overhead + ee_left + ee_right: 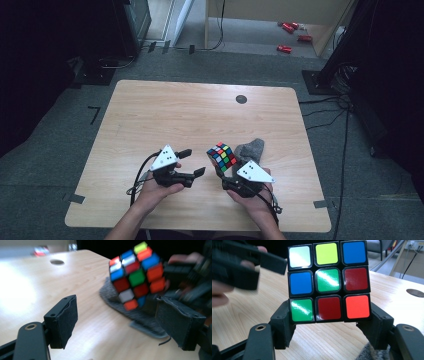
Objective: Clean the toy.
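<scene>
Above the near half of the wooden table (150,115), the right gripper (226,169) held a scrambled puzzle cube (222,156) lifted clear of the surface, its jaws closed on the cube's lower sides. From the right gripper view the face was readable: green centre, yellow top middle. Only the left gripper view revealed the grey cloth (140,320) lying under the cube. Just beside it, the left gripper (192,162) stood wide open, holding nothing.

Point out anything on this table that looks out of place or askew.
The scrambled multicoloured puzzle cube is held tilted on one corner above the wooden table by the right tool. A crumpled grey cloth lies bunched beside it. Nothing looks damaged or spilled.
</scene>
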### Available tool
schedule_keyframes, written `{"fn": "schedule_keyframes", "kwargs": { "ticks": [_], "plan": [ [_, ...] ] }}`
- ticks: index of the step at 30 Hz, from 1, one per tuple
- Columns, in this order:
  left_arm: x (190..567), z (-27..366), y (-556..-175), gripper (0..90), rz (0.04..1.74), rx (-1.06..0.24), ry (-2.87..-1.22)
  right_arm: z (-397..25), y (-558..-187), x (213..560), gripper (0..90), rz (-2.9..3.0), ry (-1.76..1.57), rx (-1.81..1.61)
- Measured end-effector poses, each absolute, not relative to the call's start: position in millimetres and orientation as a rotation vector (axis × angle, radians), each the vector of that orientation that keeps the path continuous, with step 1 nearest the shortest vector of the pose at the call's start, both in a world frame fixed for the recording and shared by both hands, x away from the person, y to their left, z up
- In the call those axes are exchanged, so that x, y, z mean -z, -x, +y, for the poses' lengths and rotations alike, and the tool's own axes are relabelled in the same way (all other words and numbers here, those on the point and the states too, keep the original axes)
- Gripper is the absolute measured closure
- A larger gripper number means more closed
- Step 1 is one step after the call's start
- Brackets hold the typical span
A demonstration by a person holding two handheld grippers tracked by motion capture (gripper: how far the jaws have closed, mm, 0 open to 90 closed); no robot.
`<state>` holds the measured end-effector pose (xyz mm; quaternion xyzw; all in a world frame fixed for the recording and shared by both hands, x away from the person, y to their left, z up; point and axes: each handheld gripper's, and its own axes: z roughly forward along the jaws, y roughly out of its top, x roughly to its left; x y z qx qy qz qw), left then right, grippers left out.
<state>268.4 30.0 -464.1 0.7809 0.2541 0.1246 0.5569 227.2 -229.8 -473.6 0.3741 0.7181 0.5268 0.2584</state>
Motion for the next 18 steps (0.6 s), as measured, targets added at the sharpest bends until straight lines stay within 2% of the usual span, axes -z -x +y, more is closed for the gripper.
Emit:
{"fn": "schedule_keyframes", "kwargs": {
  "ticks": [9,18],
  "plan": [
    [476.6,17.4,-261.2,19.5,0.467,-0.493,-1.960,-229.1,-223.5,461.8,34.2,1.988,-1.067,-1.521],
    [483.1,10.6,-252.1,14.6,0.320,-0.668,-1.946,-215.5,-220.7,460.8,34.2,2.081,-1.105,-1.576]
  ]
}}
